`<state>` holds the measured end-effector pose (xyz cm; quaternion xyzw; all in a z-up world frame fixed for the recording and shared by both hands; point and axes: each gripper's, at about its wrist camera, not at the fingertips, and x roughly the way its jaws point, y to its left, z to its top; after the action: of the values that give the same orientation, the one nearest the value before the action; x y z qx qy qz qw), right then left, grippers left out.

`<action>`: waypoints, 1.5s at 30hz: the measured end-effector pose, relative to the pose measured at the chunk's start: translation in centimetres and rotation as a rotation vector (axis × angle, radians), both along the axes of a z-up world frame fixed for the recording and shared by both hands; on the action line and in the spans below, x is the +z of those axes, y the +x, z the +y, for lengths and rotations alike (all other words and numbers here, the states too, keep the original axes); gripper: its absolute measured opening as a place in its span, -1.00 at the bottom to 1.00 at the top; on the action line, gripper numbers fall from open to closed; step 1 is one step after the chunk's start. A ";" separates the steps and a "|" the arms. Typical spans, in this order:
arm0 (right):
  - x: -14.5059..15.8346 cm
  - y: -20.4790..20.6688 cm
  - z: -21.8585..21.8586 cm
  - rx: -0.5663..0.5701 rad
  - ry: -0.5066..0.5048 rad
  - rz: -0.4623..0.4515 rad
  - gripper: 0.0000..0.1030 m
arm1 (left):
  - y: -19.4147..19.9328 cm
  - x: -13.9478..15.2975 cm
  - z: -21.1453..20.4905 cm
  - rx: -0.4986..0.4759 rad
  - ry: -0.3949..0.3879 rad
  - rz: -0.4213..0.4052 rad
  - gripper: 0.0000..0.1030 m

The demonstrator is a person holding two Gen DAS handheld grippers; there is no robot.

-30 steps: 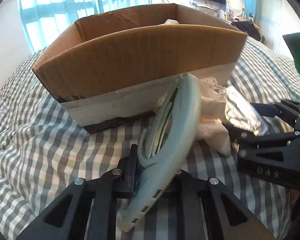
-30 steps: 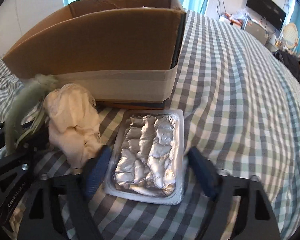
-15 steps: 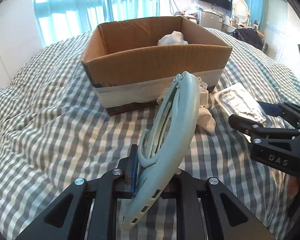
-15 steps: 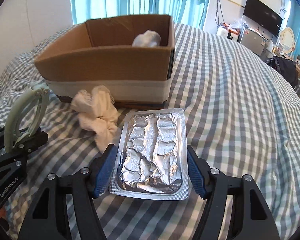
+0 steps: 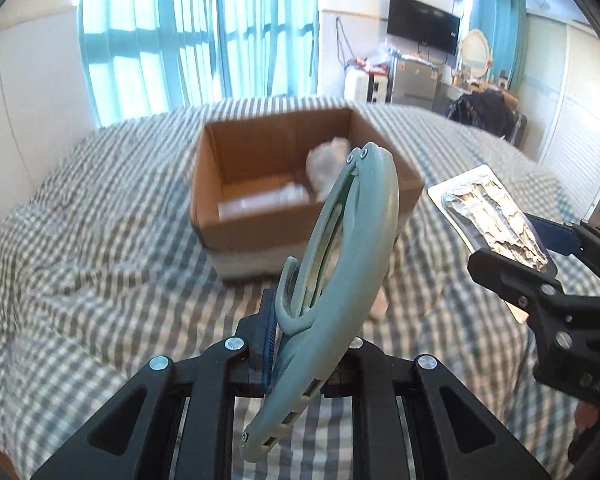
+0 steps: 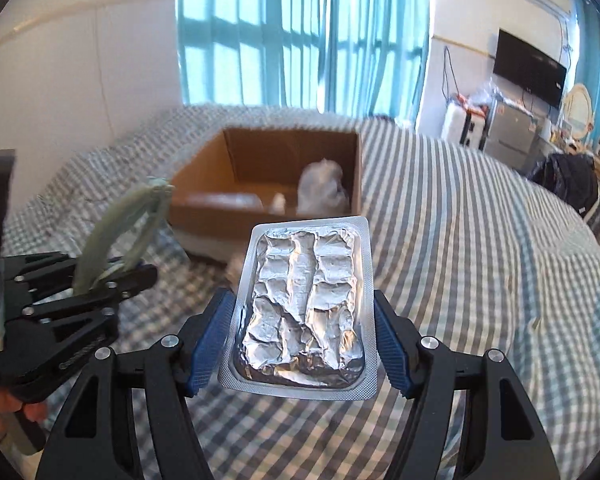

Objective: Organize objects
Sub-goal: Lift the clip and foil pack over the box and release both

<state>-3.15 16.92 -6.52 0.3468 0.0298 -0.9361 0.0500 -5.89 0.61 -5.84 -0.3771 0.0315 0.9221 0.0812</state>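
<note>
My left gripper [image 5: 300, 344] is shut on a pale green curved plastic tool [image 5: 352, 248], which stands up tilted in front of the open cardboard box [image 5: 260, 236]. My right gripper [image 6: 306, 344] is shut on a silver foil blister pack [image 6: 306, 304] by its long edges and holds it above the bed. The left wrist view has that pack [image 5: 492, 216] at the right, beside the box. In the right wrist view the left gripper [image 6: 112, 276] and its tool [image 6: 120, 224] are at the left. Inside the box [image 6: 220, 224] lies a white wad [image 6: 320, 192].
A grey-and-white checked bed cover [image 5: 100, 280] lies under everything. A cream cloth [image 6: 234, 268] sits on it against the box's near wall. Curtained windows stand behind the bed, with a television and furniture at the back right. A hand [image 6: 4, 404] shows at the lower left.
Both grippers have risen with their loads. The blister pack has come up off the bed cover. The box looks smaller and its inside now shows from above.
</note>
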 end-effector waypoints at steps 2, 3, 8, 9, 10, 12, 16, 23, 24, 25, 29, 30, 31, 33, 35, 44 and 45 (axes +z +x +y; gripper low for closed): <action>1.7 0.2 -0.1 0.014 0.001 0.038 0.31 | -0.6 1.4 0.0 -0.006 0.008 0.022 -0.69; 2.5 0.0 -0.2 0.020 0.003 0.052 0.31 | -0.8 2.0 0.1 -0.006 0.012 0.035 -0.69; 5.8 -1.7 -0.5 0.052 0.000 0.117 0.31 | -2.7 5.1 0.0 -0.011 0.026 0.090 -0.69; 6.2 -2.2 -0.5 0.055 0.000 0.126 0.31 | -3.3 5.5 -0.1 -0.009 0.028 0.097 -0.69; 6.7 -2.8 -0.5 0.059 0.001 0.135 0.31 | -4.2 6.0 -0.1 -0.009 0.032 0.101 -0.69; 7.4 -4.0 -0.5 0.067 0.005 0.146 0.31 | -5.3 6.4 -0.1 -0.008 0.038 0.106 -0.69; 8.3 -7.0 -0.3 0.072 -0.003 0.174 0.31 | -8.5 6.7 0.0 -0.019 0.047 0.104 -0.69; 8.2 -13.0 0.2 0.082 -0.028 0.181 0.31 | -14.3 4.8 -1.2 -0.007 0.105 0.038 -0.69; 8.1 -14.1 0.1 0.084 -0.030 0.183 0.31 | -14.7 4.5 -1.3 -0.003 0.104 0.033 -0.69; 7.9 -14.8 0.0 0.086 -0.030 0.184 0.31 | -15.4 4.0 -1.4 0.000 0.102 0.024 -0.69; 6.5 -18.5 -0.8 0.100 -0.037 0.166 0.31 | -17.5 2.1 -1.5 0.014 0.088 -0.007 -0.69; 6.0 -19.3 -1.0 0.101 -0.034 0.156 0.31 | -18.0 1.5 -1.5 0.019 0.084 -0.021 -0.69; 5.4 -20.0 -1.1 0.103 -0.034 0.147 0.31 | -18.4 1.0 -1.6 0.023 0.082 -0.033 -0.69; 4.0 -21.2 -1.3 0.109 -0.036 0.118 0.31 | -19.3 -0.1 -1.6 0.032 0.080 -0.058 -0.69; 2.6 -22.3 -1.3 0.109 -0.040 0.089 0.31 | -19.8 -1.1 -1.6 0.039 0.074 -0.082 -0.69; -0.2 -23.6 1.0 0.044 -0.089 0.015 0.34 | -19.3 -2.3 -0.8 0.033 0.064 -0.096 -0.47; 0.2 -23.4 1.2 0.039 -0.094 0.021 0.35 | -19.1 -2.1 -0.8 0.035 0.058 -0.093 -0.24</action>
<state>-26.51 18.09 -6.33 0.3334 -0.0069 -0.9390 0.0842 -24.99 -0.15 -7.98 -0.4175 -0.0057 0.9054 0.0775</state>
